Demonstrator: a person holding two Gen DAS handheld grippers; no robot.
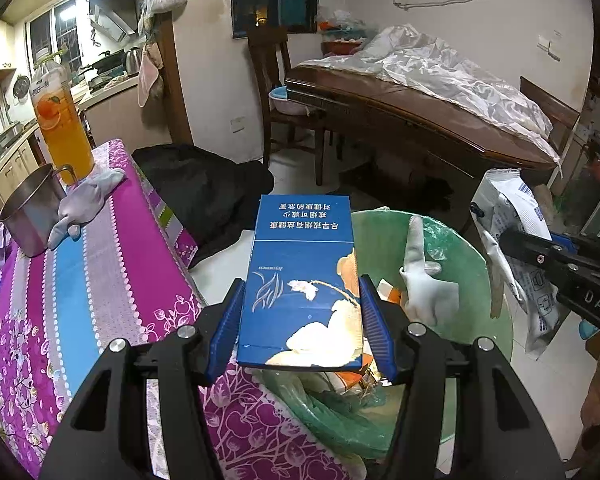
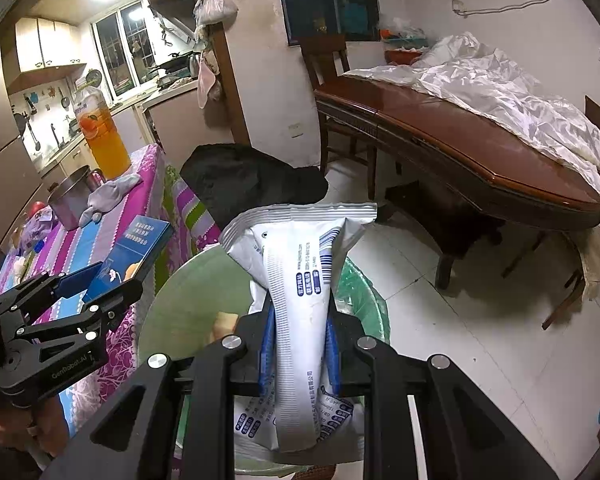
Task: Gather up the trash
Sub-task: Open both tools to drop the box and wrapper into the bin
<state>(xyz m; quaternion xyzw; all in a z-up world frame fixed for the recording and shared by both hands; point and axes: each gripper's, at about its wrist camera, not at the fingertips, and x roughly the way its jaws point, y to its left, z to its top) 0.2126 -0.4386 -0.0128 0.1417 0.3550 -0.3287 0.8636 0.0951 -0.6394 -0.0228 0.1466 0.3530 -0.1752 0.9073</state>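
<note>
My left gripper (image 1: 302, 284) is shut on a blue cigarette box (image 1: 304, 232), its blue pads pressed on the box's two long sides. The box hangs over the near rim of a bin with a green liner (image 1: 480, 256). A white glove (image 1: 424, 280) and scraps lie inside the bin. My right gripper (image 2: 300, 306) is shut on a crumpled white packet with blue print (image 2: 300, 248), held above the bin (image 2: 188, 296). In the right wrist view the left gripper (image 2: 116, 276) with its blue box (image 2: 140, 244) is at the left. In the left wrist view the right gripper (image 1: 512, 242) and packet (image 1: 508, 208) are at the right.
A table with a purple flowered cloth (image 1: 100, 264) stands left of the bin. On it are a metal cup (image 1: 32, 216), a grey glove (image 1: 84, 204) and an orange drink bottle (image 1: 60, 128). A black bag (image 1: 204, 192) lies on the floor behind. A wooden table (image 1: 420, 120) stands at the right.
</note>
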